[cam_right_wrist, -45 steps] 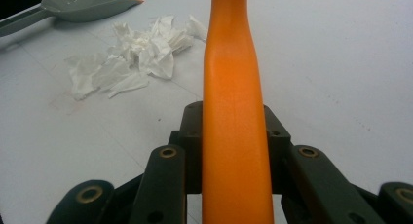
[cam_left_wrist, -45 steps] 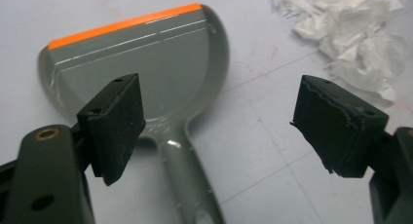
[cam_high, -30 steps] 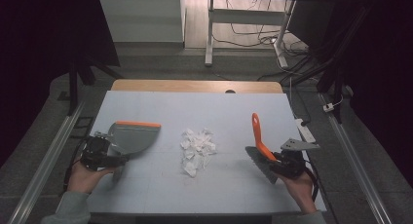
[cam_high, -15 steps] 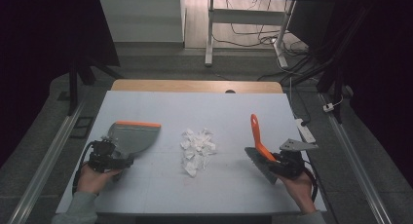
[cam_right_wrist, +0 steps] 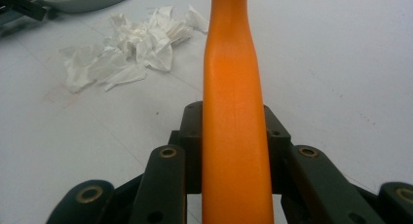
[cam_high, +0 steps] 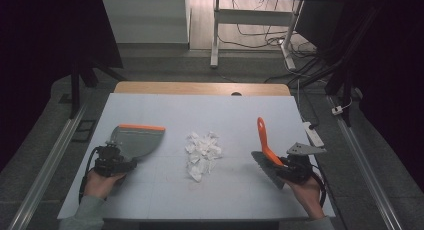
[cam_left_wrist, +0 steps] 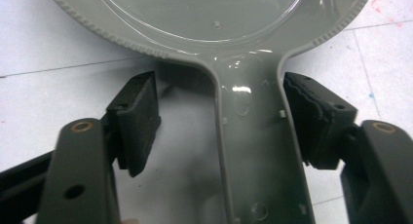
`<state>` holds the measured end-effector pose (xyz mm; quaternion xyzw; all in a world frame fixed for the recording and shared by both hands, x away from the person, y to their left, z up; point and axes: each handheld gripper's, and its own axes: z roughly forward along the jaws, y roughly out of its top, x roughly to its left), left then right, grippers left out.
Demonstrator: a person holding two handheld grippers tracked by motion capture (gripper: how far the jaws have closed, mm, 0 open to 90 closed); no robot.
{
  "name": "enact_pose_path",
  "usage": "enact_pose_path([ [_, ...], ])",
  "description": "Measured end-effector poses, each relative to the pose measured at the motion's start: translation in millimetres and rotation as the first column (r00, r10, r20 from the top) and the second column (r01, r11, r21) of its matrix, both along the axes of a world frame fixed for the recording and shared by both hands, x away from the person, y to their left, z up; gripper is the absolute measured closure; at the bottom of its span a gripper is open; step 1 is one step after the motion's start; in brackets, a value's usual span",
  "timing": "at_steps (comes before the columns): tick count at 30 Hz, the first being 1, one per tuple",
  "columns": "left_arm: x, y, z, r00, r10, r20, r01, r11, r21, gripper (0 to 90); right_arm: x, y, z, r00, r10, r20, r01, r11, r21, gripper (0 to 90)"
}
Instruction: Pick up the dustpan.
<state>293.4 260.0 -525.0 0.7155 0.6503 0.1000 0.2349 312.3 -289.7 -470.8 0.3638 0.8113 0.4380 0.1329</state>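
Resting on the white table (cam_high: 150,200), the grey dustpan (cam_high: 137,140) lies at about nine o'clock from the pile of crumpled white paper (cam_high: 201,151), its orange lip (cam_high: 142,127) turned toward twelve o'clock and its handle pointing back to the person's left hand (cam_high: 100,182). The left hand-held gripper (cam_high: 114,157) sits astride that handle; in the left gripper view its jaws stand apart — the right-side pad (cam_left_wrist: 311,119) lies against the handle's edge or just beside it, hard to tell which, while the left-side pad (cam_left_wrist: 136,119) is clear of it, with bare table between.

At about three o'clock from the paper, well apart from it, the right hand-held gripper (cam_high: 287,165) is clamped on the brush (cam_high: 265,145). In the high view the orange handle rises toward twelve o'clock and the grey bristles (cam_high: 265,166) rest low by the table, beside the right hand (cam_high: 305,190). The right gripper view shows the orange handle (cam_right_wrist: 234,112) running straight up between the closed jaws, the paper scraps (cam_right_wrist: 126,44) off at about ten o'clock and a corner of the dustpan (cam_right_wrist: 83,0) beyond them.
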Motion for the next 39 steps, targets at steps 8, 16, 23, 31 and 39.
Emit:
enact_pose_path([
  [8, 1.3, 1.7, -1.3, 0.9999, 0.013, 0.009, -0.012, 0.9992, -0.038, 48.2, 0.2, 0.2, -0.5, 1.0, -0.001, -0.002, 0.001, 1.0, -0.004, 70.4],
  [16, 0.2, 5.2, -1.7, 0.9994, 0.024, 0.026, -0.023, 0.9978, -0.062, 60.9, 0.2, 0.2, -0.6, 1.0, -0.003, 0.0, 0.003, 1.0, -0.008, 70.4],
  [23, -0.8, 4.8, -1.3, 0.9987, 0.028, 0.041, -0.025, 0.9976, -0.065, 61.3, 0.0, 0.1, -0.4, 1.0, -0.002, 0.002, 0.002, 1.0, -0.009, 70.4],
  [31, -3.9, 10.3, 1.4, 0.997, 0.022, 0.074, -0.017, 0.9975, -0.069, 61.6, -0.1, -1.0, 0.4, 1.0, -0.005, 0.005, 0.005, 1.0, -0.006, 70.4],
  [39, -8.4, 17.3, 5.7, 0.9932, 0.02, 0.115, -0.012, 0.9972, -0.074, 61.7, -0.1, -0.9, 0.5, 1.0, -0.004, 0.006, 0.004, 1.0, -0.006, 70.4],
])
